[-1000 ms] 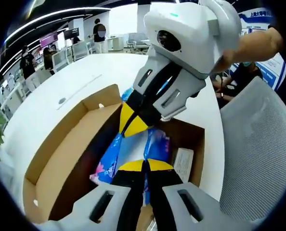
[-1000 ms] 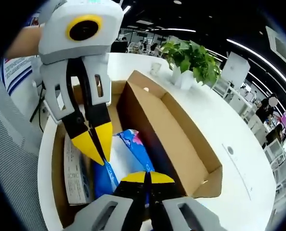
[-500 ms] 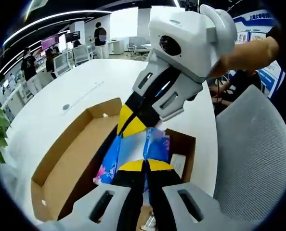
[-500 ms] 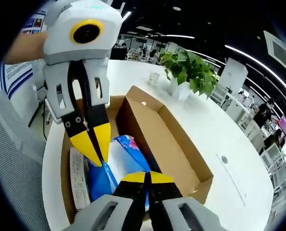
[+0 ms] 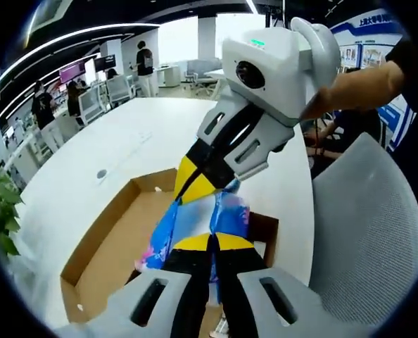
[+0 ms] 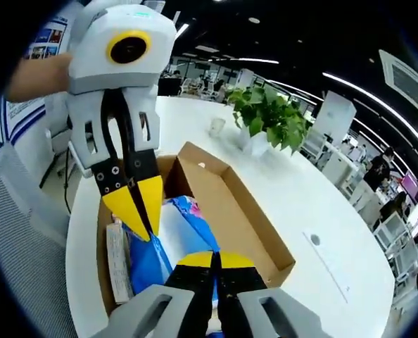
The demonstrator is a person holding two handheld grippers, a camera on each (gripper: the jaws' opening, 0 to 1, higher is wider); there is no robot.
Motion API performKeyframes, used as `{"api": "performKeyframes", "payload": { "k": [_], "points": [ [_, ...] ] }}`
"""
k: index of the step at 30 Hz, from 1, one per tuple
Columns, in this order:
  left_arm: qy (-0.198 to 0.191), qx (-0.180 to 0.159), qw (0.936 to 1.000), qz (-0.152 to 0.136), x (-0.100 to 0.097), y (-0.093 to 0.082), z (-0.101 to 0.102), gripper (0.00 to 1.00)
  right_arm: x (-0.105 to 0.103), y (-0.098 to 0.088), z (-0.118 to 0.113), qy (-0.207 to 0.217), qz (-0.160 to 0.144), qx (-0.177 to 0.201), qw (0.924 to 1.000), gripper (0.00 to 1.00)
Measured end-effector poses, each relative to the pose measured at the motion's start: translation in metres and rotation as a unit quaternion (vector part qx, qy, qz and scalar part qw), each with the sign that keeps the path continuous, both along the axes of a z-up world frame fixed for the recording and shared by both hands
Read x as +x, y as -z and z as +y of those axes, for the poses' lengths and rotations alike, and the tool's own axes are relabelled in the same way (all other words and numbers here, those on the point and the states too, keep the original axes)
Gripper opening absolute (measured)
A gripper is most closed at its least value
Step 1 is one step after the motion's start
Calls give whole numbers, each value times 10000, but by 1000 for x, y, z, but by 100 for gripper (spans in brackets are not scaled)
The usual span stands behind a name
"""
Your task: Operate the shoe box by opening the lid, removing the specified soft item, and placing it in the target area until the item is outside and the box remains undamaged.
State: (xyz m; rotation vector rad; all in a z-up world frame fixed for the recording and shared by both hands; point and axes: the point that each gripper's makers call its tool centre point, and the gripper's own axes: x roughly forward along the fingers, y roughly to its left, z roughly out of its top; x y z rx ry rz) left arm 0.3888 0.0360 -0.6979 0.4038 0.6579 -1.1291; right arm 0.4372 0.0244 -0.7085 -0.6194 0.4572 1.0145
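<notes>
Jaws of both the left gripper (image 5: 210,243) and right gripper (image 6: 210,259) clamp the blue-and-white soft plastic pack (image 5: 195,215), one at each end. Its long axis runs between them, above the open brown cardboard shoe box (image 6: 255,232) on the white surface (image 6: 321,211).

You are working in a big open-plan office. Beyond your jaws in the left gripper view stretches a long white bench (image 5: 135,137), and past it stand rows of desks (image 5: 100,88) with chairs and people (image 5: 144,60) among them. Strip lights (image 6: 364,84) run across the dark ceiling. In the right gripper view a potted plant (image 6: 265,116) and a paper cup (image 6: 217,127) stand ahead of your jaws, a grey mesh chair (image 6: 19,239) to their left.
</notes>
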Motion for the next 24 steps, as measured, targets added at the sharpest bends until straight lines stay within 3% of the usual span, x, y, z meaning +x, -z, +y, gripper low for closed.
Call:
{"api": "performKeyframes", "payload": {
  "k": [24],
  "points": [
    [346,-341,9983,-336,-8,-42,-50,0,-5,-33,-44,168,-229,20,9996,0]
  ]
}}
